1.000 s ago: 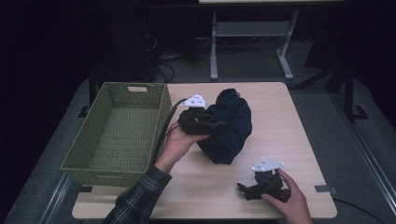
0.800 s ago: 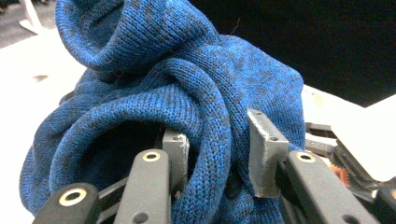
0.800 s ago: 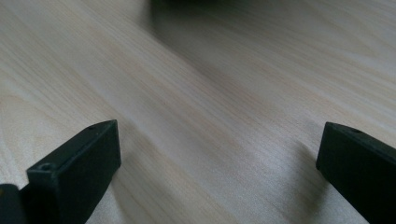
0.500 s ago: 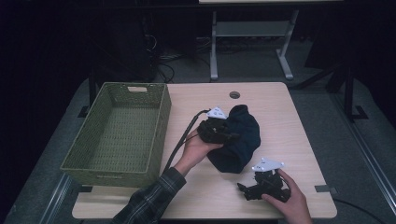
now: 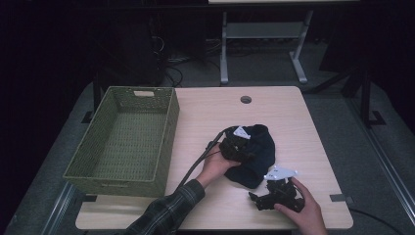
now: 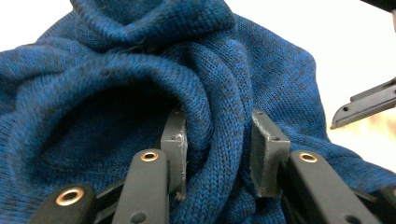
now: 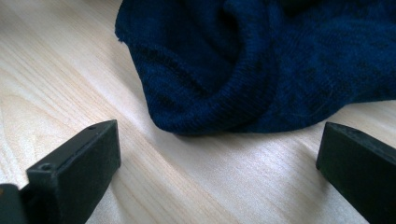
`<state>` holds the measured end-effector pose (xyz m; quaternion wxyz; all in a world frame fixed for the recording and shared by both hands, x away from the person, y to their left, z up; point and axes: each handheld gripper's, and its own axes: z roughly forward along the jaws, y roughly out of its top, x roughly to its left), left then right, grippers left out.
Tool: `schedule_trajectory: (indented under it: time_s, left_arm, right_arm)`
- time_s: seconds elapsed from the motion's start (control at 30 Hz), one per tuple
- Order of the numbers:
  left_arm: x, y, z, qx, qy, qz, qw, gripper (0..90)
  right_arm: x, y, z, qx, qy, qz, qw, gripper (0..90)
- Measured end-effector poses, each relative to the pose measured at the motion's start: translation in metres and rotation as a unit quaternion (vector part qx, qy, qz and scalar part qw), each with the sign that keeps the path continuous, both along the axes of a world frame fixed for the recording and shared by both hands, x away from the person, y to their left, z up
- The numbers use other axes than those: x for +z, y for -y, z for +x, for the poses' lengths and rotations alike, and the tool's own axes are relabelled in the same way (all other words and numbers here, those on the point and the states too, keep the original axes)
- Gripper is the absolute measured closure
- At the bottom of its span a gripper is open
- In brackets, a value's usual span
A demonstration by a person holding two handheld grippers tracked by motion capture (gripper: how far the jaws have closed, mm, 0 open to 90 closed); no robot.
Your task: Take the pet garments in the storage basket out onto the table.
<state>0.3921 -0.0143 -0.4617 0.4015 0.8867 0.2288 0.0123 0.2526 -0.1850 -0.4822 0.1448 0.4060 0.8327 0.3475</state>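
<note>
A dark blue knitted garment (image 5: 259, 156) lies bunched on the wooden table (image 5: 210, 110), right of centre. My left gripper (image 5: 250, 151) reaches into it from the left. In the left gripper view the left gripper (image 6: 217, 140) is shut on a thick fold of the garment (image 6: 140, 70), with a grey pad (image 6: 175, 140) pressed against each side. My right gripper (image 5: 254, 198) rests on the table near the front edge, just below the garment. In the right gripper view the right gripper (image 7: 219, 144) stands open, bare wood between its jaws and the garment's hem (image 7: 280, 60) just beyond them.
A green woven basket (image 5: 169, 132) with nothing in it stands on the left half of the table. A round cable hole (image 5: 245, 99) sits near the far edge. A black cable (image 5: 195, 166) trails from the left gripper along the forearm. Dark floor and a metal stand lie behind the table.
My left hand has carried the garment down and to the right, toward the near edge, and the garment now rests close to the right gripper. The right hand has kept still.
</note>
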Motion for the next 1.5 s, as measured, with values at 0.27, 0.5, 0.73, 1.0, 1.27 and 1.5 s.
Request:
schedule_trajectory:
  time_s: [0.27,0.5,0.73,1.0,1.27,1.5]
  left_arm:
    - [0.013,-0.005,-0.001,0.006,0.002,-0.018,0.9998,43.8]
    - [0.036,-0.019,-0.002,0.007,0.007,-0.047,0.9989,34.1]
    - [0.052,-0.033,-0.008,0.014,0.016,-0.06,0.998,23.2]
    - [0.056,-0.05,-0.013,0.021,0.02,-0.047,0.9985,17.4]
    - [0.054,-0.067,-0.022,0.036,0.022,-0.041,0.9983,15.4]
    - [0.049,-0.081,-0.034,0.044,0.023,-0.024,0.9985,15.1]
  right_arm:
    - [0.0,0.0,0.0,0.002,0.0,-0.001,1.0,0.0]
    - [0.0,0.0,0.0,0.002,0.002,-0.001,1.0,0.0]
    - [0.0,0.0,0.0,0.001,0.0,0.0,1.0,0.0]
    - [0.0,0.0,0.0,0.001,0.0,0.0,1.0,0.0]
    - [0.0,0.0,0.0,0.001,0.0,-0.001,1.0,0.0]
    - [0.0,0.0,0.0,0.001,0.0,0.0,1.0,0.0]
